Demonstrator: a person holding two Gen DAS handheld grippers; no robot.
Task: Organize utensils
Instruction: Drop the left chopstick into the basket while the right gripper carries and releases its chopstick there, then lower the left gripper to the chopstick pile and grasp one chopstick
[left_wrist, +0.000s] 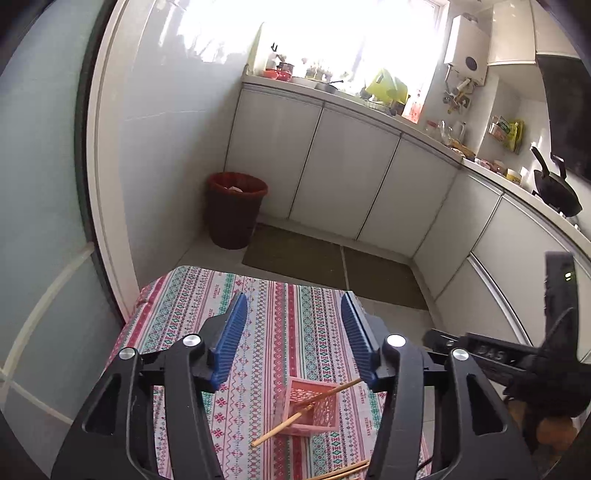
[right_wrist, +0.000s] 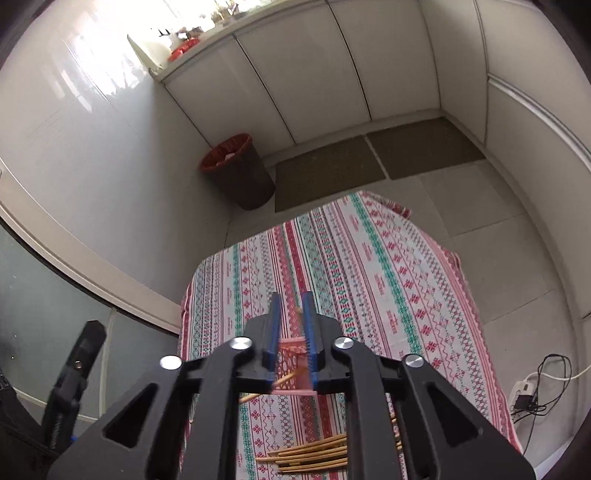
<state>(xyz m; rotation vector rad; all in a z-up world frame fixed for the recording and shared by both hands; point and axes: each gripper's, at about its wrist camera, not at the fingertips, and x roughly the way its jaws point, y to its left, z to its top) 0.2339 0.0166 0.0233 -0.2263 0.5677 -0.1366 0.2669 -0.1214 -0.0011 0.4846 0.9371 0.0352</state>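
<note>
Left wrist view: the left claw (left_wrist: 293, 314) is hanging over the table (left_wrist: 177, 317), which is wearing a striped, patterned cloth. Its blue fingers (left_wrist: 232, 332) are standing well apart with nothing between them. Below and between the arms, a small pink basket (left_wrist: 314, 410) is sitting on the cloth. Two chopsticks (left_wrist: 325, 395) are leaning in it, one sticking out over the right rim, the other poking out at the lower left towards the near edge of the table. More chopstick ends are showing at the bottom edge of the frame. On the right, the black body of the other tool (left_wrist: 517, 354) is reaching in. Beyond the table, a dark bin (left_wrist: 234, 206) with a red liner is standing on the floor beside white cabinets (left_wrist: 343, 173), and a wok (left_wrist: 556, 184) is sitting up on the far worktop.

Right wrist view: the right claw (right_wrist: 291, 317) is pointing steeply down over the basket (right_wrist: 291, 354), its jaws standing a little apart. A blurred chopstick (right_wrist: 300, 314) is showing in the gap next to the right finger; whether the pads are pressing on it is hard to tell. Another chopstick (right_wrist: 269, 387) is angling out of the basket to the lower left. A loose pile of chopsticks (right_wrist: 314, 454) is lying on the cloth near the bottom of the frame. A power strip (right_wrist: 522, 395) with cables is lying on the floor at the right.
</note>
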